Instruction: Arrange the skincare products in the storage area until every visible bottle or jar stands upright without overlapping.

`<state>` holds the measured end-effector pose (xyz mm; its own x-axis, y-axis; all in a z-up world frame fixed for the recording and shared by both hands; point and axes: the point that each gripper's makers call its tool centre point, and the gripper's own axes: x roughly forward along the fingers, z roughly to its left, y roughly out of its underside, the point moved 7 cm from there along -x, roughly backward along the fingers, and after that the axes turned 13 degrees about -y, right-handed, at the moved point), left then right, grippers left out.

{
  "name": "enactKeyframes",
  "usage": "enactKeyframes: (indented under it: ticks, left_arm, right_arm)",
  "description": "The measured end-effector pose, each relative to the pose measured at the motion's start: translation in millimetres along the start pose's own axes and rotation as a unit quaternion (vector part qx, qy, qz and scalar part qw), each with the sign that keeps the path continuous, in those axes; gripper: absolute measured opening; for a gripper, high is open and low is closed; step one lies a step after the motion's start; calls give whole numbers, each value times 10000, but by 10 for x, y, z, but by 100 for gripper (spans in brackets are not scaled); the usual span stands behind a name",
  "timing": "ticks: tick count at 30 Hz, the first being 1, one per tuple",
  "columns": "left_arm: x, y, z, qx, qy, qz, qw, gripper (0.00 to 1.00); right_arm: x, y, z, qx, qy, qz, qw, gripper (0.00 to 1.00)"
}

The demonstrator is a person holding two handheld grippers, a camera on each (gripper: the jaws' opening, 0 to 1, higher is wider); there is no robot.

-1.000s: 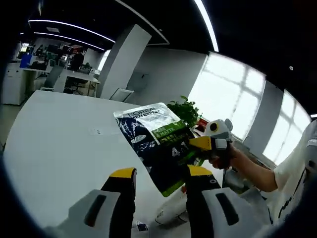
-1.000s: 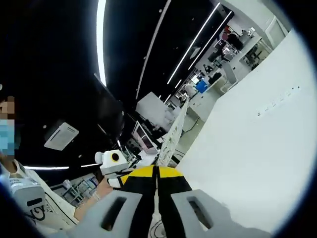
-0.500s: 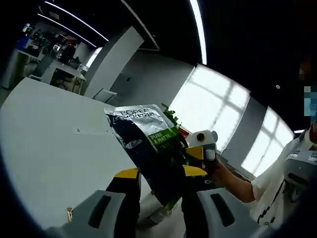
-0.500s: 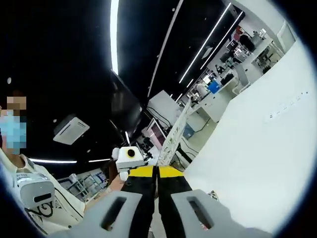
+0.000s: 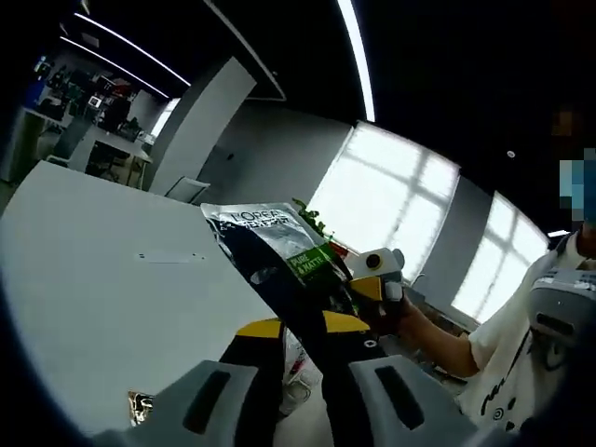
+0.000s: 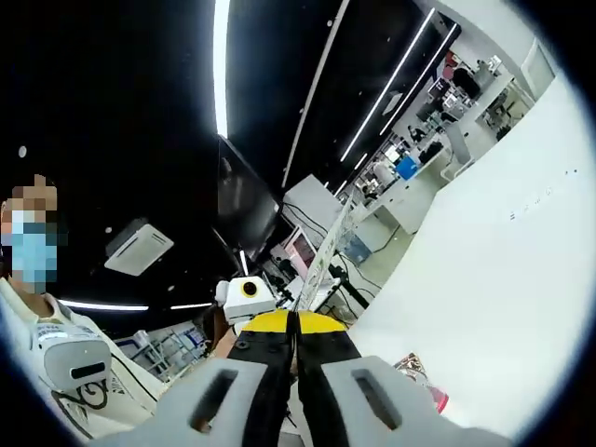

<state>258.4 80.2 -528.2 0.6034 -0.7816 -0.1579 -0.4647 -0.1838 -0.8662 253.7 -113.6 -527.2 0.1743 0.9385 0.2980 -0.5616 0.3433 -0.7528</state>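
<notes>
A black pouch (image 5: 270,251) with a green band is held up over the white table (image 5: 102,279). My right gripper (image 5: 371,296) is shut on its right edge, in a person's hand. In the right gripper view my right gripper (image 6: 291,328) clamps the pouch (image 6: 323,251), seen edge-on as a thin strip. The pouch's lower end runs down between the yellow tips of my left gripper (image 5: 303,326). Those jaws stand close on either side of it, and I cannot tell whether they press it. A white bottle (image 5: 296,371) lies on the table behind the left jaws.
A small sachet (image 5: 140,403) lies on the table at lower left, and another sachet (image 6: 414,368) with a pink item (image 6: 436,400) beside it. A green plant (image 5: 312,219) stands behind the pouch. A person (image 5: 531,345) is at the right. Desks stand far off.
My left jaws have narrowed from wide apart to close around the pouch's lower end. The pouch has come nearer and between them. The right gripper has kept its hold.
</notes>
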Motion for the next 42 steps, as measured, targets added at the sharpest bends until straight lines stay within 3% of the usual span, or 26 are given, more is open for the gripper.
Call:
enactKeyframes:
  ticks: [13,22,29,36,39,42]
  left_arm:
    - [-157,-8,-114,-34,68,-65,9999,0]
    - [-281,91,-155,-70,62,8,10000,0]
    - [-410,186,-162,-342,156,-37,9993,0]
    - [-562,218,-191,-381,63,-89,9992,0]
    - [-681,239,-188,-531,113,-192,9983,0]
    - [-755,302,-198,-483,-2,-108,9988,0]
  right_arm:
    - [-21,107,146,37,13,27,10000,1]
    - [-21,285,235,113,122,160,9997,1]
    - [-16,435,236,148,271,405,9987,1]
    - [85,528,294,-96,300,702,9970,2]
    - [118,618,288,-335,408,1071,9928,5]
    - [148,699,282,-410,458,1311,9895,7]
